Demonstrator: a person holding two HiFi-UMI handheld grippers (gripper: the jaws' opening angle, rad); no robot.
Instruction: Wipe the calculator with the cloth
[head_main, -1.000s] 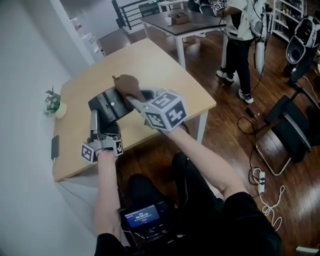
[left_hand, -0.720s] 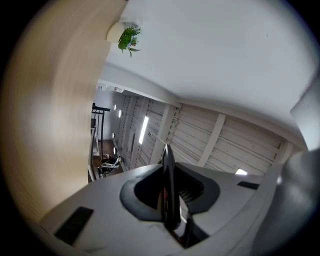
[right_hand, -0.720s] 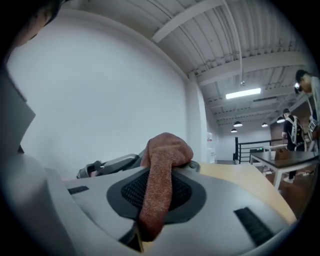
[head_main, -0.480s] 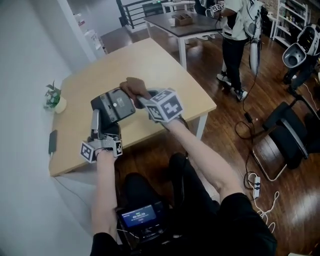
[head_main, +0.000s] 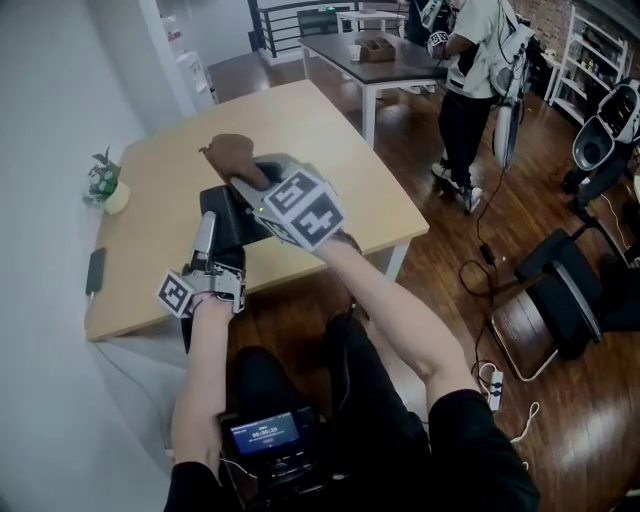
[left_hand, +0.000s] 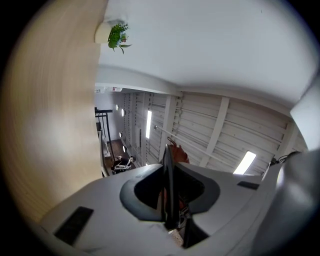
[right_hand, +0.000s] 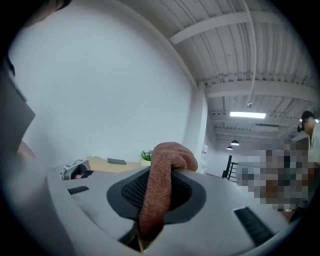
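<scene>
I pinch the near edge of the calculator (head_main: 225, 220) in my left gripper (head_main: 211, 238) and tilt it off the wooden table (head_main: 330, 130), presumably to steady it. My right gripper (head_main: 245, 182), clamped on the brown cloth (head_main: 235, 155), holds that cloth at the calculator's far end for wiping.
</scene>
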